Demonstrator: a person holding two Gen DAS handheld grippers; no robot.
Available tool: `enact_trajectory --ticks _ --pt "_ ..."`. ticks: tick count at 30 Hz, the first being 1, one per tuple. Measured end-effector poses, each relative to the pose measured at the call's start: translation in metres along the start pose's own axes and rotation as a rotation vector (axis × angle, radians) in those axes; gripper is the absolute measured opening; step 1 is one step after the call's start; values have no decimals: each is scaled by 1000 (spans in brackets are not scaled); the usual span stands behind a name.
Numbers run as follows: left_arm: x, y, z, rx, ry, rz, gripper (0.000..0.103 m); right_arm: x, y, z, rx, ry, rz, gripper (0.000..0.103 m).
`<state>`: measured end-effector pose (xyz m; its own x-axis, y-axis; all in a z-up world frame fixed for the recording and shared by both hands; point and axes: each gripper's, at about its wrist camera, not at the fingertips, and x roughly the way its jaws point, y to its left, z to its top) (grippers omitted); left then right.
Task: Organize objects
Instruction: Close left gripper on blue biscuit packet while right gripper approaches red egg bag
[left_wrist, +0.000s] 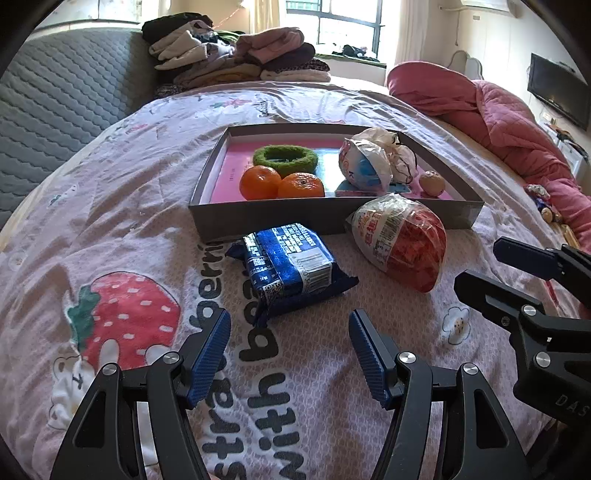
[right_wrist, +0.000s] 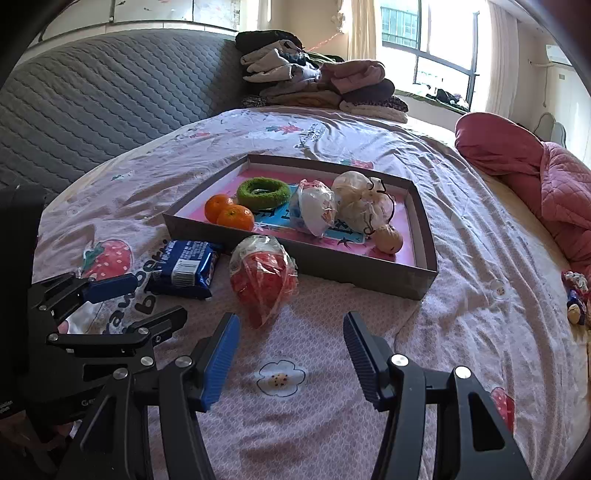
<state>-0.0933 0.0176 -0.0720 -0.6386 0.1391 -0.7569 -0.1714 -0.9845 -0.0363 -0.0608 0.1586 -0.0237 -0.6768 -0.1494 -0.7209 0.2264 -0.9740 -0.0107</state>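
On the bed, a blue packet (left_wrist: 291, 267) lies just ahead of the left gripper (left_wrist: 288, 354), its long axis slanting far-left to near-right. A red bag (right_wrist: 264, 278) lies just ahead of the right gripper (right_wrist: 291, 356). Both sit near the tray (left_wrist: 332, 218); both grippers' fingers are wide, holding nothing.

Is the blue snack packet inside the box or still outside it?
Outside. The blue snack packet lies on the bedsheet just in front of the box wall.

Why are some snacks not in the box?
Two look out of place: the blue wrapped biscuit packet and the clear bag of red snacks lie on the bedsheet, just outside the grey cardboard tray holding everything else.
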Motion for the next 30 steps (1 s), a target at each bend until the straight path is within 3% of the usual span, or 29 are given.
enact_trajectory --ticks 20,30 --pt "22 13 11 -32 -26 -21 68 27 1 20 17 14 46 58" --pt "32 8 18 -9 -29 -40 75 37 3 25 21 26 74 58"
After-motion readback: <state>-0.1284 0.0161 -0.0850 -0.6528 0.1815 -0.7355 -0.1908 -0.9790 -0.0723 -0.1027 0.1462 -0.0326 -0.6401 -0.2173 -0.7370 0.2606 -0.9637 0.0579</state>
